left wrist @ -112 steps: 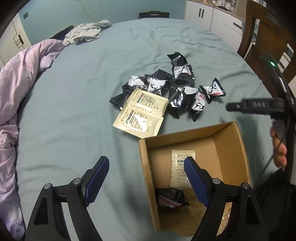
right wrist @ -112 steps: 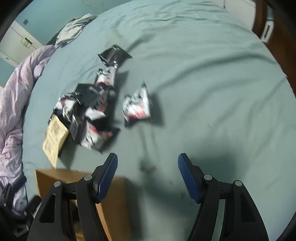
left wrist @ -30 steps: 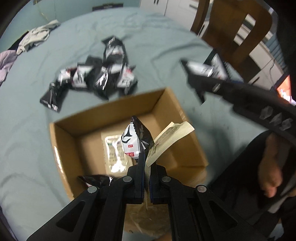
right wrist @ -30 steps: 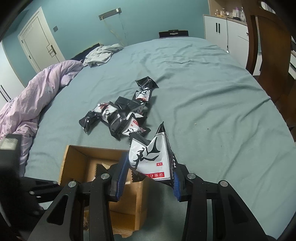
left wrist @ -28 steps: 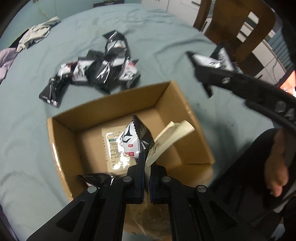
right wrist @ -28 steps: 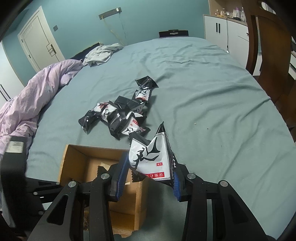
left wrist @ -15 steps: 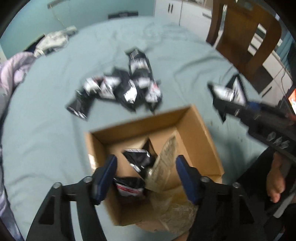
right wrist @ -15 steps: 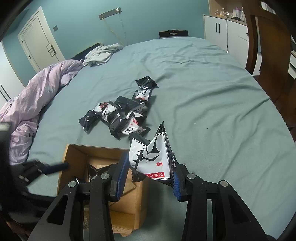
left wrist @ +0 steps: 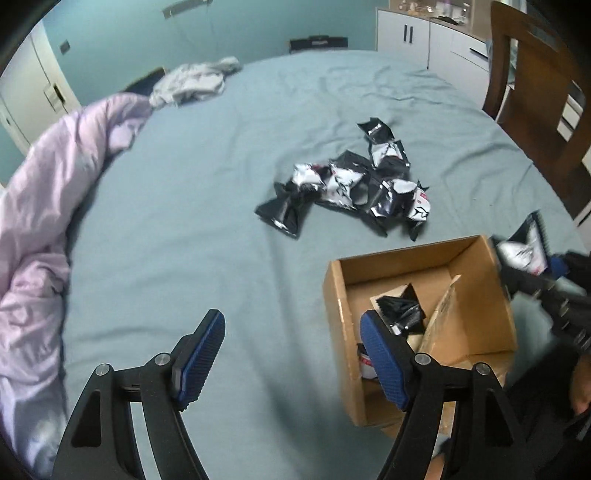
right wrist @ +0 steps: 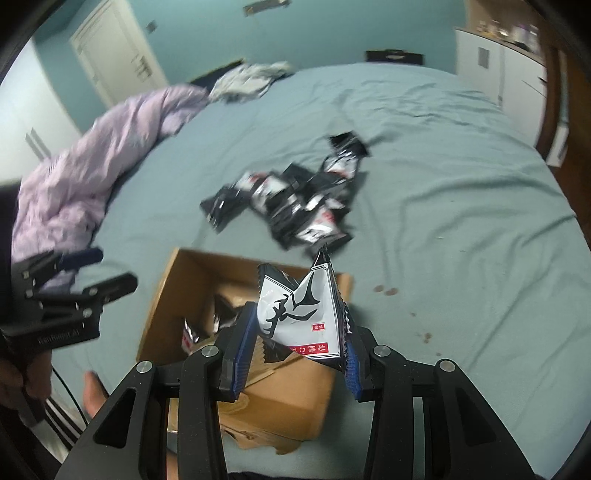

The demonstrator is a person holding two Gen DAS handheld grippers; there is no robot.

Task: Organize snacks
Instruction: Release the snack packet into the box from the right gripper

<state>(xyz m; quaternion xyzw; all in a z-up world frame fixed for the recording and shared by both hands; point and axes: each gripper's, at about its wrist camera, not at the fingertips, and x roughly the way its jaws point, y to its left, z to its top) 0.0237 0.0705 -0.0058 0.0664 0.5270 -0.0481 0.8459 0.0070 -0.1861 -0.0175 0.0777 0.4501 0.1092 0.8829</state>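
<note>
An open cardboard box (left wrist: 334,295) sits on the teal bed sheet, also in the right wrist view (right wrist: 162,295). It holds black snack packets (left wrist: 400,308) and a beige sachet (left wrist: 441,317). A pile of black-and-white snack packets (left wrist: 351,188) lies beyond the box, also in the right wrist view (right wrist: 295,203). My left gripper (left wrist: 291,356) is open and empty, left of the box. My right gripper (right wrist: 295,345) is shut on a black-and-white snack packet (right wrist: 299,314) above the box's right edge; that packet also shows in the left wrist view (left wrist: 524,251).
A lilac duvet (left wrist: 40,206) is bunched along the left of the bed. Grey clothes (left wrist: 192,83) lie at the far end. A wooden chair (left wrist: 535,99) and white cabinets (left wrist: 417,33) stand to the right.
My left gripper dropped its black packet and beige sachet into the box, opened, and pulled back left. My right gripper moved over the box with its packet.
</note>
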